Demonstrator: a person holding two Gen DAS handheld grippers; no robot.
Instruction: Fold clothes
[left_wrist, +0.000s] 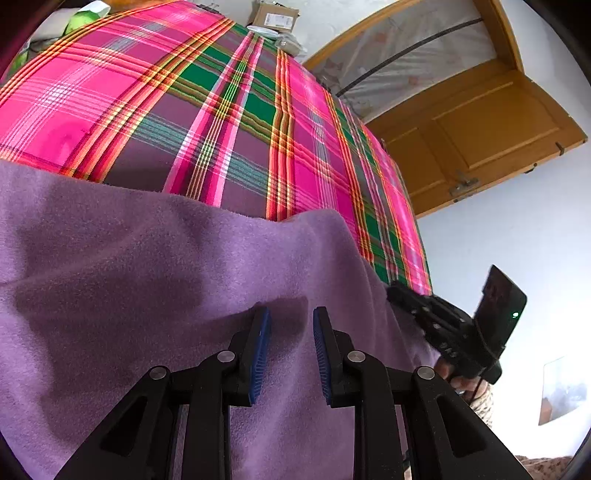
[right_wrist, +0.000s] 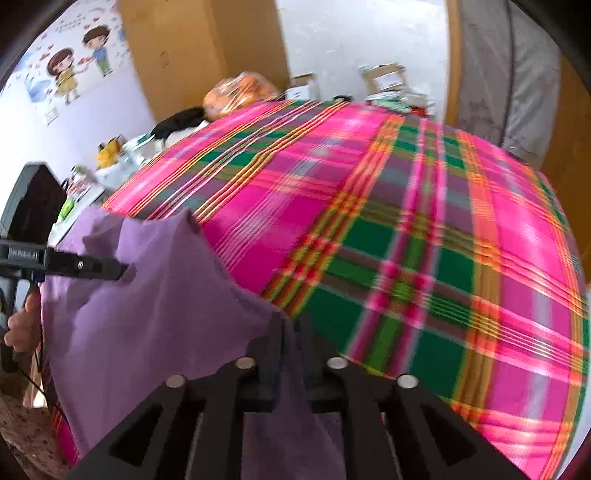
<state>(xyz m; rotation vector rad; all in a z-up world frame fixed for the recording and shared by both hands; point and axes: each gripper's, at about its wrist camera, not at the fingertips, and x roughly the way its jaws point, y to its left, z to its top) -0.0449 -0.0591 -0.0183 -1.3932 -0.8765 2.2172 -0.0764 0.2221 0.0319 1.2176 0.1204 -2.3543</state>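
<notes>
Right now, a purple fleece garment (left_wrist: 155, 280) is lying on the near edge of a plaid-covered bed (left_wrist: 207, 110). The left gripper (left_wrist: 291, 350) is hovering over the fleece with its blue pads (left_wrist: 260, 354) parted and nothing between them. The right gripper (right_wrist: 290, 354) is pinching a fold of the purple cloth between nearly closed fingers, lifting it at the garment's right side.
</notes>
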